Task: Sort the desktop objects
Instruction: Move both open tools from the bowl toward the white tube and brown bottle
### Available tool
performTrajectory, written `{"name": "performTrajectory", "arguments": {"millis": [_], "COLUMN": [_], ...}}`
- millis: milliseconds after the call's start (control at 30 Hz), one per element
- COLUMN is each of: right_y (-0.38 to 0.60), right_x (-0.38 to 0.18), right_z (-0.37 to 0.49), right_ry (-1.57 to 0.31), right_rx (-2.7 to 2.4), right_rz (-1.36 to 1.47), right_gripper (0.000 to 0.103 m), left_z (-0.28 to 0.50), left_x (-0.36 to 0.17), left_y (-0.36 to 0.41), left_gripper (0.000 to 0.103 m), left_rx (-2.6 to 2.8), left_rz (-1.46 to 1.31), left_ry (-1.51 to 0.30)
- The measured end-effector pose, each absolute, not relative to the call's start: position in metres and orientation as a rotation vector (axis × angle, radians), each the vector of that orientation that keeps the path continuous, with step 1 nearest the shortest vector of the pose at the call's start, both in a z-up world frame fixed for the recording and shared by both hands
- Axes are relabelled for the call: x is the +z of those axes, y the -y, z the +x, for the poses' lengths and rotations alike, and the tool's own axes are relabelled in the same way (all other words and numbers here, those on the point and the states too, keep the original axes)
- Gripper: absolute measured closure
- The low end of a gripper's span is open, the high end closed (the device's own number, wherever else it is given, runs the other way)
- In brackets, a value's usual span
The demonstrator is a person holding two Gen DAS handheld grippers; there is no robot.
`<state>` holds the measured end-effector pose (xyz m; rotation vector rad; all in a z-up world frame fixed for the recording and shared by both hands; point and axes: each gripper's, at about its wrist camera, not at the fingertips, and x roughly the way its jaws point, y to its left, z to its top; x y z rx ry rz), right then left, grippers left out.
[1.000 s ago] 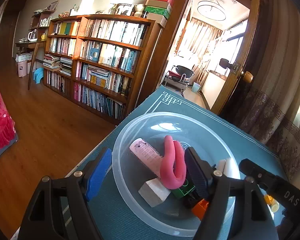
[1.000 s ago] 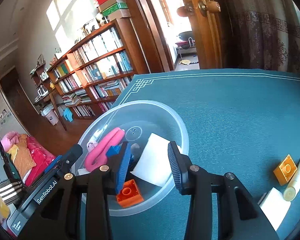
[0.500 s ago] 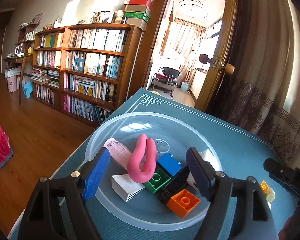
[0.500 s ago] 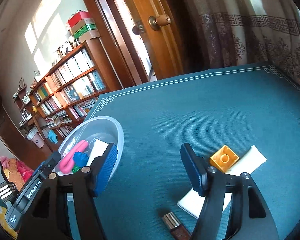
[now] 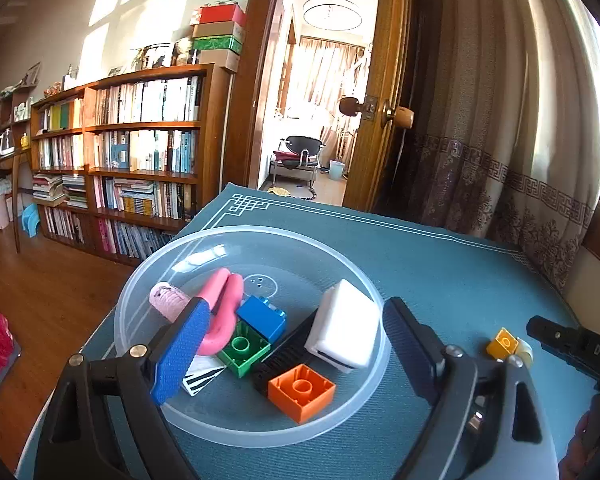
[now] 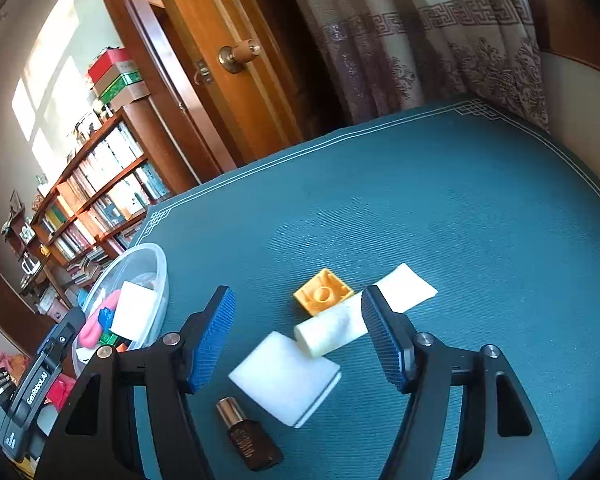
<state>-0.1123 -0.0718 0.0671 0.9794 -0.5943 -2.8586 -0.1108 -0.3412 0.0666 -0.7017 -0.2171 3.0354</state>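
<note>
In the right wrist view the right gripper [image 6: 296, 340] stands with its fingers [image 6: 210, 340] spread wide and holding nothing, above a cluster of loose things on the teal counter [image 6: 460, 200]. Nearest, at about 6 o'clock, a small dark brown bottle [image 6: 248, 440] with a metallic cap lies on its side; just beyond it is a flat white box [image 6: 284, 376], and touching that box's far corner a cream tube [image 6: 340, 324] lies angled towards 2 o'clock. A yellow block [image 6: 324, 292] sits stud-up just beside the tube at 12 o'clock. Far off at 9 o'clock is the clear plastic bowl [image 6: 156, 264]. In the left wrist view the left gripper [image 5: 292, 356] hangs over that bowl [image 5: 260, 236], its fingers [image 5: 180, 344] likewise wide apart and empty. Inside the bowl, near to far: an orange block [image 5: 300, 390], a black comb-like piece [image 5: 284, 352], a green block [image 5: 242, 350], a blue block [image 5: 262, 320], a white box [image 5: 344, 328] tilted at 2 o'clock, a pink curved piece [image 5: 224, 304] and a pale pink roll [image 5: 168, 300] at 10 o'clock.
</note>
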Motion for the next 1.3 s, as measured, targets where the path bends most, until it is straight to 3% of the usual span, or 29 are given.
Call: {"name": "performTrajectory", "arguments": {"millis": [267,600,700,900,1300], "right_y": [0.048,0.053,0.052,0.047,0.059], "right_x": [0.054,0.045,0.042,0.039,0.038], "right_z": [-0.108,-0.115,-0.114,-0.113,-0.118], "right_ry": [0.572,0.556,0.564,0.615,0.514], "right_rx": [-2.878,-2.839,-2.851,-2.843,-2.891], "right_rz": [1.023,1.056,1.063,1.081,1.176], "right_gripper": [0.034,0.034,0.026,0.026,0.026], "left_z": [-0.108,-0.106,-0.105,-0.105,-0.105], "left_x": [0.066,0.059,0.057,0.054,0.052], "left_y": [0.318,0.284,0.279,0.269,0.267], "left_gripper": [0.004,0.004,0.004,0.004,0.004], "left_rx": [2.907,2.835,2.819,2.783,2.760], "left_rz": [-0.715,-0.750,-0.759,-0.778,-0.797], "left_ry": [0.237,0.102,0.083,0.042,0.047]}}
